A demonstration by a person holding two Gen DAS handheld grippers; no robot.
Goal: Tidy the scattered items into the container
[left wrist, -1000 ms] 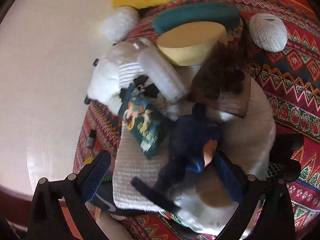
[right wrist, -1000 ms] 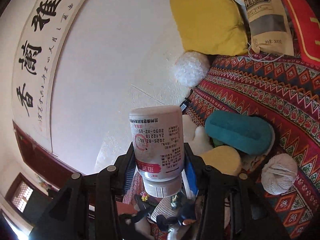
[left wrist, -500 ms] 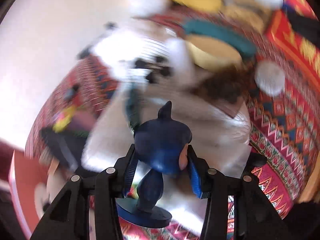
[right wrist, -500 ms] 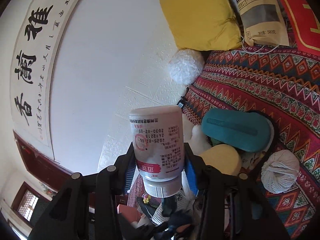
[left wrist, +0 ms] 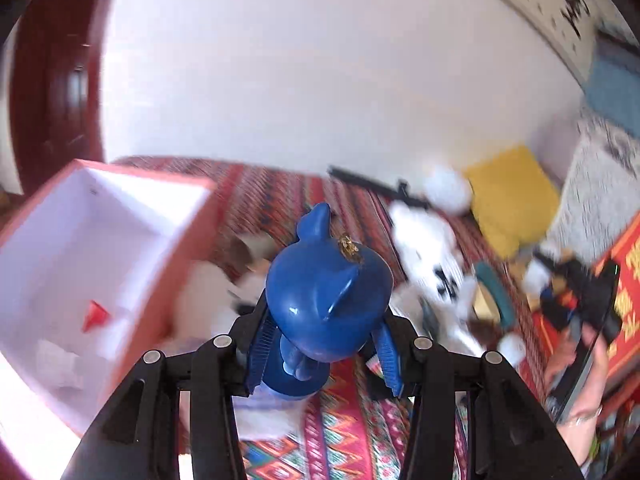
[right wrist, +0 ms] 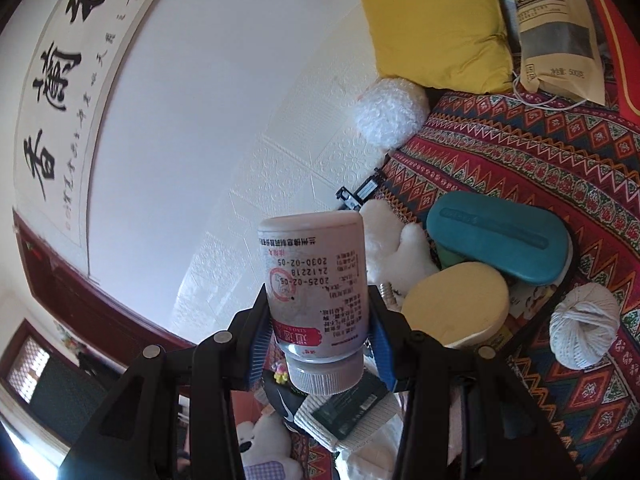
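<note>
The blue figurine (left wrist: 326, 300) sits pinched between the blue pads of the left gripper (left wrist: 324, 354), carried in the air above the patterned cloth (left wrist: 348, 432) and just right of the pink box (left wrist: 108, 264); we see it from behind, its long axis running from the round base near the jaws up and away to the pointed tip of its head, so that it stands roughly upright and tilts slightly left. The white bottle (right wrist: 318, 300) is clamped by the jaws of the right gripper (right wrist: 320, 354) with its ribbed cap nearest the camera and its flat bottom pointing up and away, inverted along its long axis. We judge the task partly done: the box, open and white inside, already holds a few blurred items, one of them red, while both carried things remain outside it. Left on the cloth are the white plush toy (right wrist: 394, 248), the teal case (right wrist: 498, 246), the yellow pad (right wrist: 454, 302), the string ball (right wrist: 582, 330) and the yellow cushion (right wrist: 434, 24).
</note>
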